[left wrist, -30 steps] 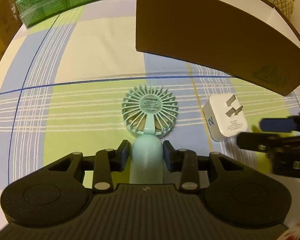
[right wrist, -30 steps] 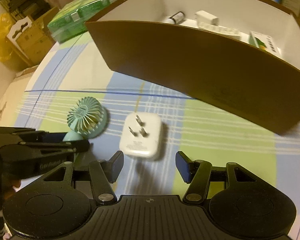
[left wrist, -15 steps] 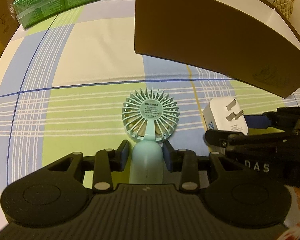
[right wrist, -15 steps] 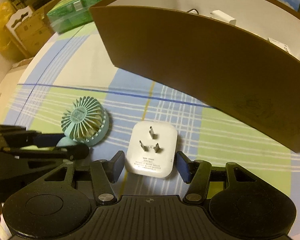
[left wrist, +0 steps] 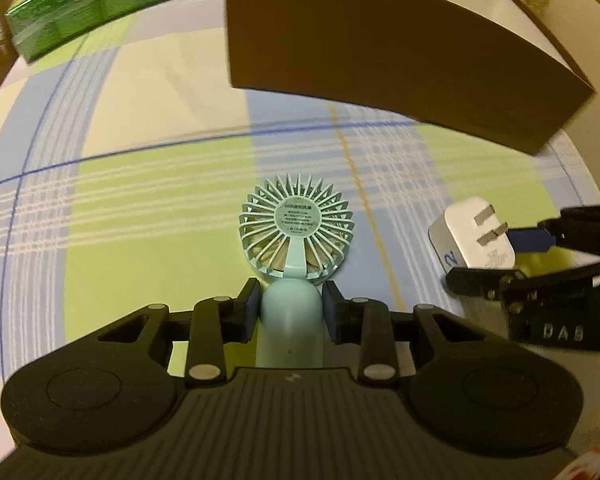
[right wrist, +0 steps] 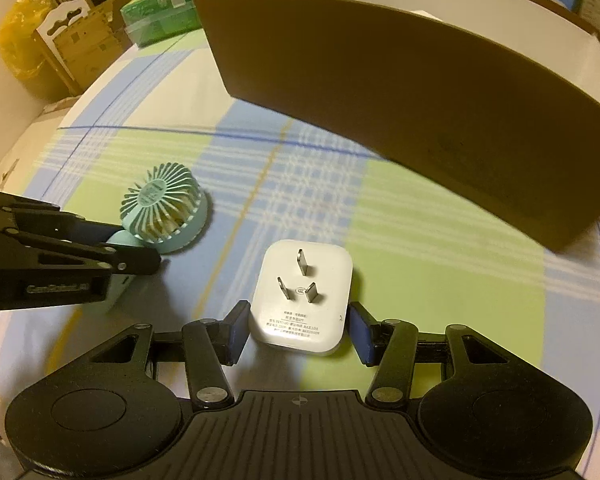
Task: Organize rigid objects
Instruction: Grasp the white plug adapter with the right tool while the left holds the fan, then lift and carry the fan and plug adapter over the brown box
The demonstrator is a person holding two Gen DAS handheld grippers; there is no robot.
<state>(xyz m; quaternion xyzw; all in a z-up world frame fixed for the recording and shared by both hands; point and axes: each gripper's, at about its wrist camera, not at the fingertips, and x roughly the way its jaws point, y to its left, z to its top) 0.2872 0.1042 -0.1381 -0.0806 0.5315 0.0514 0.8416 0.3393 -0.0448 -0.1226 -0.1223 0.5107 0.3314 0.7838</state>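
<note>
A mint green hand fan lies on the checked cloth, head toward the box. My left gripper has its jaws closing on the fan's handle, and both pads touch its sides. From the right wrist view the fan sits at the left with my left gripper over its handle. A white three-pin plug adapter, pins up, sits between the pads of my right gripper, which is shut on it. In the left wrist view the adapter is at the right, held in my right gripper.
A large brown cardboard box with a white inside stands just beyond both objects, its near wall facing me. A green packet lies at the far left of the table. Cartons and a yellow bag stand off the table's left edge.
My left pads have drawn in onto the fan's handle. My right gripper came down around the adapter and shut on it, and the adapter has shifted right, away from the fan.
</note>
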